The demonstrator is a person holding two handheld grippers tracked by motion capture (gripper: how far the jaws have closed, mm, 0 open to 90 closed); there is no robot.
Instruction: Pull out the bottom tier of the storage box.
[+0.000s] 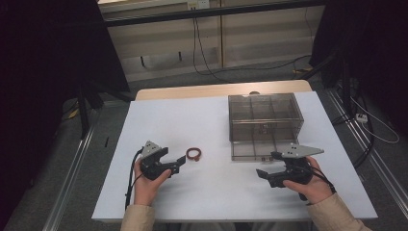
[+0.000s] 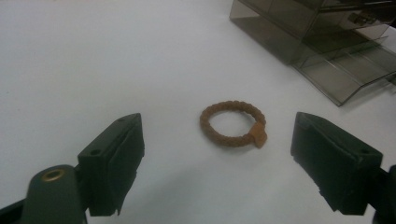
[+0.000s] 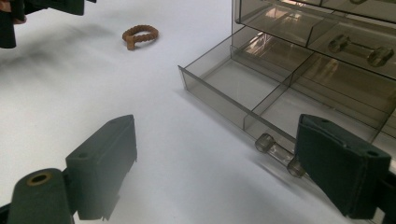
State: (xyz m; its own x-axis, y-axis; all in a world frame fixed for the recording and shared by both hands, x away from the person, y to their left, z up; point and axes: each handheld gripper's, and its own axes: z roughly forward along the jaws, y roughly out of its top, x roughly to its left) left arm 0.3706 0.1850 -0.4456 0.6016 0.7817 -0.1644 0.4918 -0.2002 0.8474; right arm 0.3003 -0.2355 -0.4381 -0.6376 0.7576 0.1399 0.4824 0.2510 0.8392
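1. Now my left gripper (image 1: pixel 179 162) is hovering low at the lower left of the high view, jaws standing wide and holding nothing.
2. The ring (image 2: pixel 233 124) is lying flat on the white table (image 1: pixel 211 187), at the centre of the left gripper view, just ahead of my jaws and touching neither.
3. My right gripper (image 1: pixel 269 166) is waiting at the lower right, jaws spread and empty.
4. In the right gripper view it is facing the open drawer (image 3: pixel 243 93) of the box (image 1: pixel 265 115), beside the drawer's clear handle (image 3: pixel 275 151).
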